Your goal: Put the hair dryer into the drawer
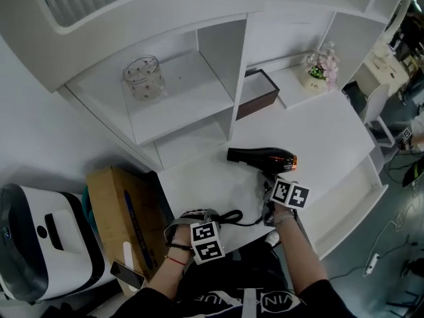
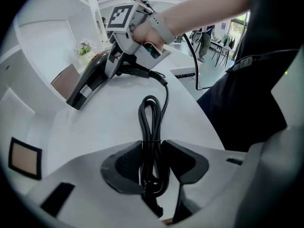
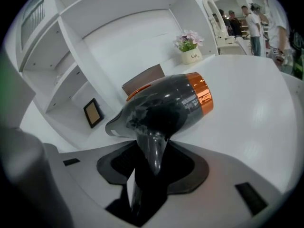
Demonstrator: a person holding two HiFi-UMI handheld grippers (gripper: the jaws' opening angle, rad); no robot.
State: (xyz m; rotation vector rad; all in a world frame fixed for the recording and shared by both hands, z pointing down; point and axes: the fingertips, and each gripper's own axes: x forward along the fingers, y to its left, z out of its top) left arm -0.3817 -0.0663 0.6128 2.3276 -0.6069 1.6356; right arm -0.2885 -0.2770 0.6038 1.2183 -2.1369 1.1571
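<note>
The black hair dryer (image 1: 262, 156) with an orange band lies on the white desk top (image 1: 318, 128), nozzle to the left. My right gripper (image 1: 270, 188) is shut on its handle; in the right gripper view the handle (image 3: 151, 151) fills the gap between the pads of the right gripper (image 3: 152, 156). The dryer's black cord (image 1: 228, 216) runs left to a tied bundle (image 2: 151, 122). My left gripper (image 2: 153, 146) is shut on that bundle near the desk's front edge. A white drawer (image 1: 351, 204) stands pulled out below the desk at the right.
The shelf unit behind holds a glass jar (image 1: 144, 77), a brown box (image 1: 257, 93) and a small flower pot (image 1: 320, 68). Left of the desk are a cardboard box (image 1: 122, 217), a phone (image 1: 127, 275) and a white appliance (image 1: 40, 237).
</note>
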